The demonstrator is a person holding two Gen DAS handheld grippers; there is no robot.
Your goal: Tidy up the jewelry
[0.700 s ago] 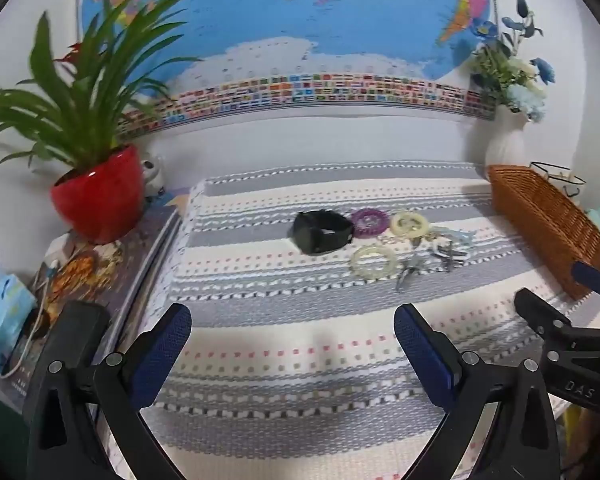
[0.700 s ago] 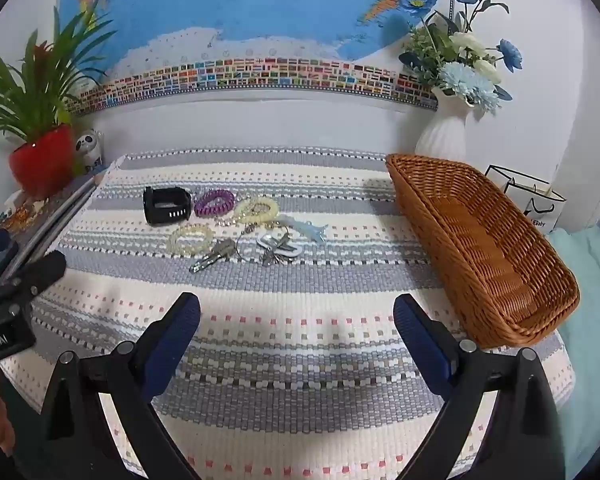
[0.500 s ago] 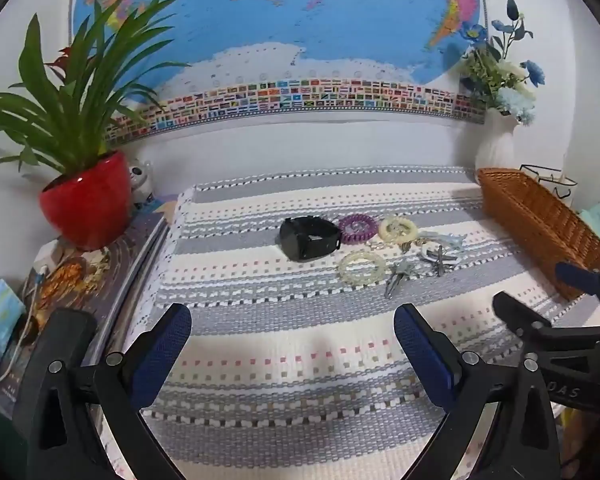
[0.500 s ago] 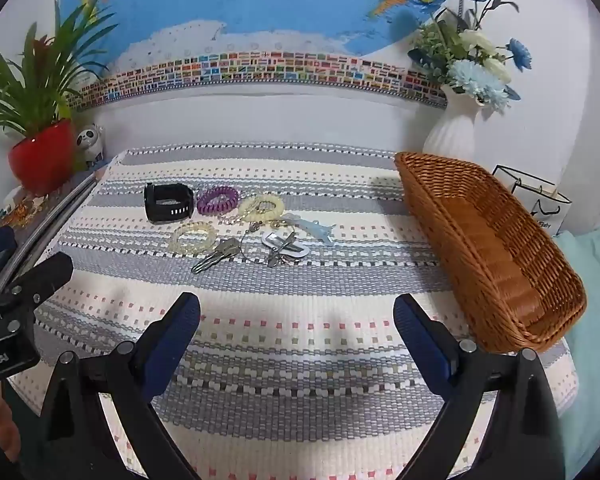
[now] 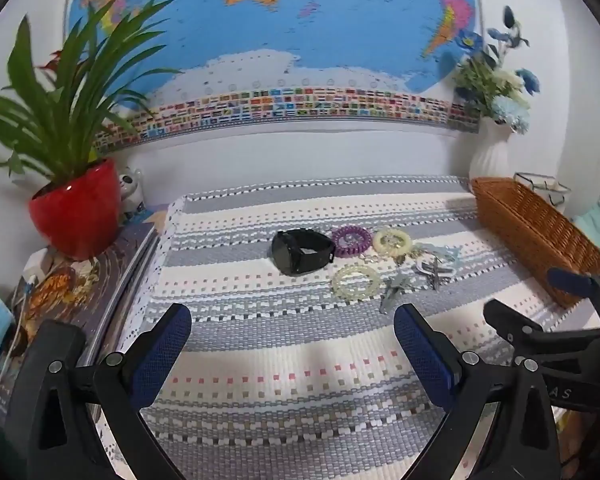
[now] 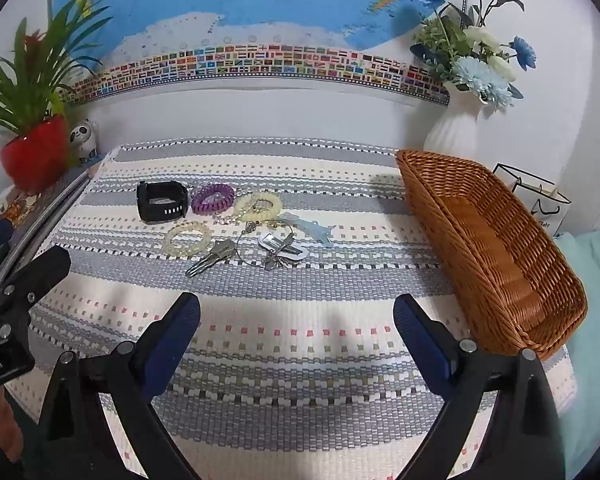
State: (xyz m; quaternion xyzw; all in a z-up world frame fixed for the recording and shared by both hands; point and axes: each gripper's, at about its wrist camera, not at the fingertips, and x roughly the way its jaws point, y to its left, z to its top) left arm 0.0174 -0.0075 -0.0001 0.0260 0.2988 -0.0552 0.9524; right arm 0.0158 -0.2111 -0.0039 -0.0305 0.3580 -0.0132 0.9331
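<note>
Against the earlier views, both wrist views are shifted slightly; no item is displaced. Left gripper and right gripper fingers are held apart, empty. Black wristwatch and coiled bracelets are found at eleven o'clock of the right gripper, the brown wicker basket at two o'clock, unfilled. Sorting is judged not begun.

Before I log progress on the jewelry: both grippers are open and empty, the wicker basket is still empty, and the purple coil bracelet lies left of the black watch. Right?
One slip: the purple coil bracelet lies right of the black watch, not left, as the right wrist view shows. The rest holds: the left gripper and right gripper are open and empty, and the wicker basket holds nothing.
</note>
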